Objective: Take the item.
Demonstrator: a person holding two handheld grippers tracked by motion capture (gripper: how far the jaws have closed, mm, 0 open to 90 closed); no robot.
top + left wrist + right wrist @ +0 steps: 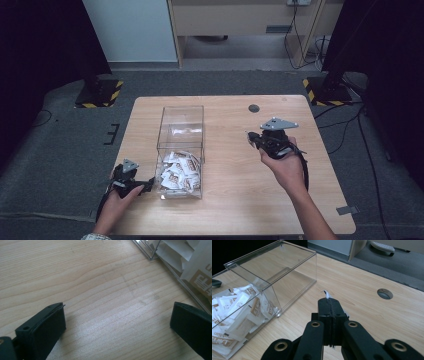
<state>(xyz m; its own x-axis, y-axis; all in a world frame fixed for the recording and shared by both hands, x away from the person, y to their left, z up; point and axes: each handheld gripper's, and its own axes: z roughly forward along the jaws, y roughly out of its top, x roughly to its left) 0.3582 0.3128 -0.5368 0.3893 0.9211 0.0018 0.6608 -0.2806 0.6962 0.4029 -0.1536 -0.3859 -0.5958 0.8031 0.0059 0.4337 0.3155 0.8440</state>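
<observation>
Right gripper (pixel 329 298) has its jaws pressed together on a thin white packet (pixel 326 292), whose edge sticks up as a sliver above the jaw tips. In the high view this gripper (pixel 251 137) is held above the table (pixel 235 205) to the right of the clear box (pixel 181 120), well apart from it, with the jaws pointing toward the box. A round hole (pixel 254 108) in the tabletop lies beyond the gripper, farther from the person.

The box is an open-topped clear case set lengthwise on the table. A heap of packets (pixel 177 172) fills its near end; its far end is bare. In the right gripper view the heap (pixel 234 312) lies behind the clear wall at the left.

Left gripper (pixel 149 185) rests low at the box's near left corner, just beside the wall. Its own view shows the jaws wide apart over bare wood with nothing between them (pixel 117 322), and the box's corner (pixel 152 255) at the upper right.
</observation>
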